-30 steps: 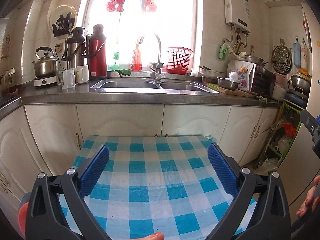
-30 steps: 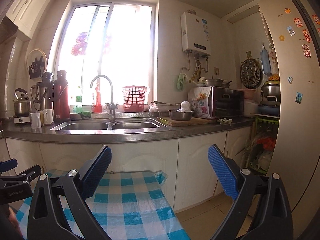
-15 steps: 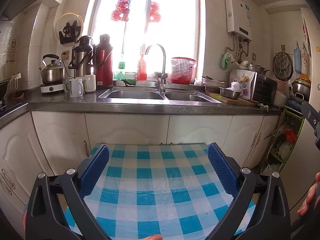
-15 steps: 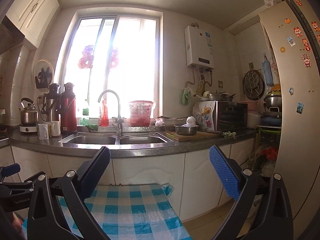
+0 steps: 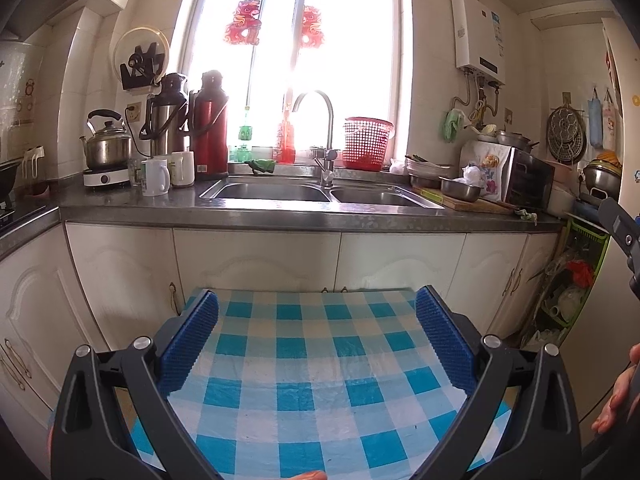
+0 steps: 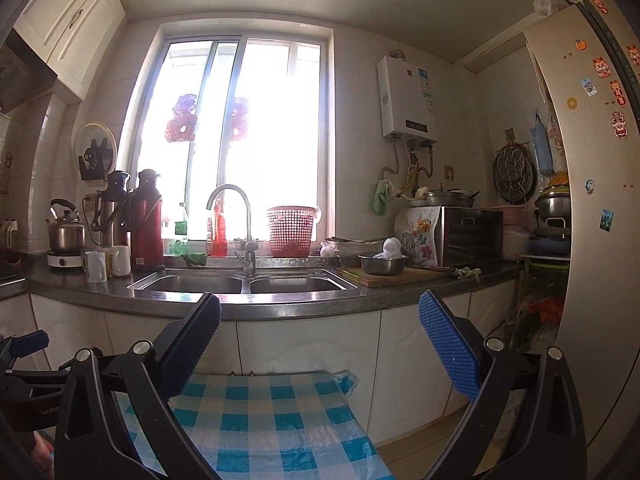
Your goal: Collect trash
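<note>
I am holding the left gripper spread wide with nothing between its blue pads, hovering over the checked tablecloth of a small table. The cloth is lying flat, its long axis running away from me toward the white cabinet doors, its far edge just short of them. No piece of trash is showing on the cloth, so I cannot tell where the task's thing is lying or which way it is pointing.

The right gripper is also gaping and carrying nothing — it is hanging higher, above the right part of the same tablecloth, aiming at the counter edge. From this view the left gripper's black body is showing at the lower left, and in the left view a dark part of the right gripper is poking in at the right edge.

Beyond the cabinets, the dark countertop is carrying a double steel sink with a curved tap. Left of the sink, two white mugs, a red thermos and a steel kettle are standing. Right of it, a steel bowl is sitting on a wooden board, with a small green scrap lying near the board's right end — too small for me to identify. A red mesh basket is standing on the sill under the bright window.
</note>
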`<state>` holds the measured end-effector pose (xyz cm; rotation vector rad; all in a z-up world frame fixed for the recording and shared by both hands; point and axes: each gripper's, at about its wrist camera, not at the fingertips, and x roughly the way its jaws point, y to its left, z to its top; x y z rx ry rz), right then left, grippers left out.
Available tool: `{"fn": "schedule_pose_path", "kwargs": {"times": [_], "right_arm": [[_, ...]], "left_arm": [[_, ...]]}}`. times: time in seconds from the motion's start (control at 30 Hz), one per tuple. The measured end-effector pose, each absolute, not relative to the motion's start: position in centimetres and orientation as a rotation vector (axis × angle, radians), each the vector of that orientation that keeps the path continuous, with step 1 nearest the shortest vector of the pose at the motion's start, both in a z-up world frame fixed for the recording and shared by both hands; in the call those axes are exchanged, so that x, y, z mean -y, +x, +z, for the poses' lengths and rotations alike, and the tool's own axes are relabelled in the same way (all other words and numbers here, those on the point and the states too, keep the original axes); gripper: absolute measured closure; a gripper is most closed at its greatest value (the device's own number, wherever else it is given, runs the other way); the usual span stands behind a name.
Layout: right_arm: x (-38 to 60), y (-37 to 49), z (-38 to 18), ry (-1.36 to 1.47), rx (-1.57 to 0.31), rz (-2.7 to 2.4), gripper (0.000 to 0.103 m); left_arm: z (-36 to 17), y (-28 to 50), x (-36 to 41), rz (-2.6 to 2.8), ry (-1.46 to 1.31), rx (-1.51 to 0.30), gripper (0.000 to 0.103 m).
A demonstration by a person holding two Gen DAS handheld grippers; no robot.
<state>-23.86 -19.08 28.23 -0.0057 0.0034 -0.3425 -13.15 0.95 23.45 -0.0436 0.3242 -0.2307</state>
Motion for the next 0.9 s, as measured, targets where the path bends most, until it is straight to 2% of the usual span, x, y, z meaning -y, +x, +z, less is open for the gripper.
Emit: {"fn": "schedule_pose_path", "kwargs": {"times": [0.9], "right_arm": [[19.0,-22.2,26.8,-0.001,-0.042,-0.301,0.005]], "left_arm": [[22.5,-12.3,-1.0,-0.226,-0.040,-0.343,0.004]]}}
